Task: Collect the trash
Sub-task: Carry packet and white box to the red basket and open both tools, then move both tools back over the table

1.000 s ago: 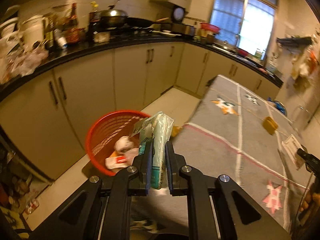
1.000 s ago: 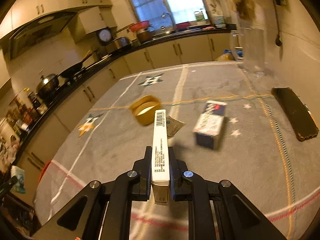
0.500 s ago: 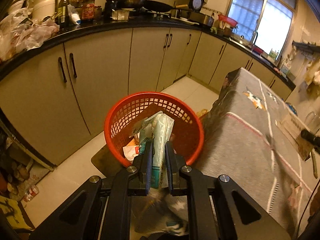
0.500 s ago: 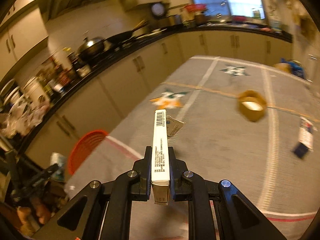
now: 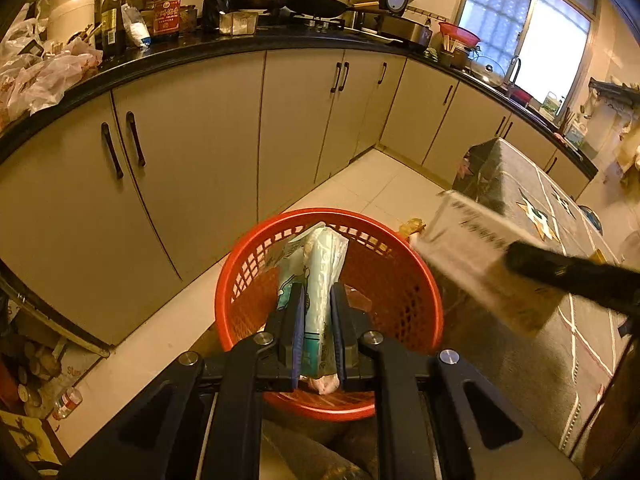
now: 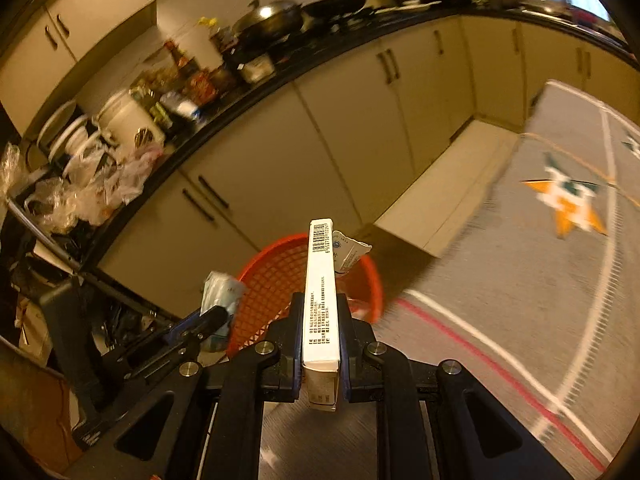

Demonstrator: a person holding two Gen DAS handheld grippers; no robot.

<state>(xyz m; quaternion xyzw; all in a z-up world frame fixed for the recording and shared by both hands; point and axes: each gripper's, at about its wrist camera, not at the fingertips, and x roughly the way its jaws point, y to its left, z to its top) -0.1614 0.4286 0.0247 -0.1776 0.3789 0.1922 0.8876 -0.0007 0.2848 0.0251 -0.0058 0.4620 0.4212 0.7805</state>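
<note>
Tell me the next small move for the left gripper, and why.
Probably open the left gripper and let the plastic packet drop. It is shut on the packet, which hangs above the mouth of the red basket, where other trash already lies. The right gripper, shut on the white box, is close beside the basket, so its drop would likely follow.

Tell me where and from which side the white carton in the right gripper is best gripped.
As it is gripped now, I would say: the right gripper pinches the long white carton across its two broad flat faces near the rear end, coming in along its length from behind. The faces are parallel and the box is thin, so the pads sit flat, and the barcode end stays free over the red basket.
</note>
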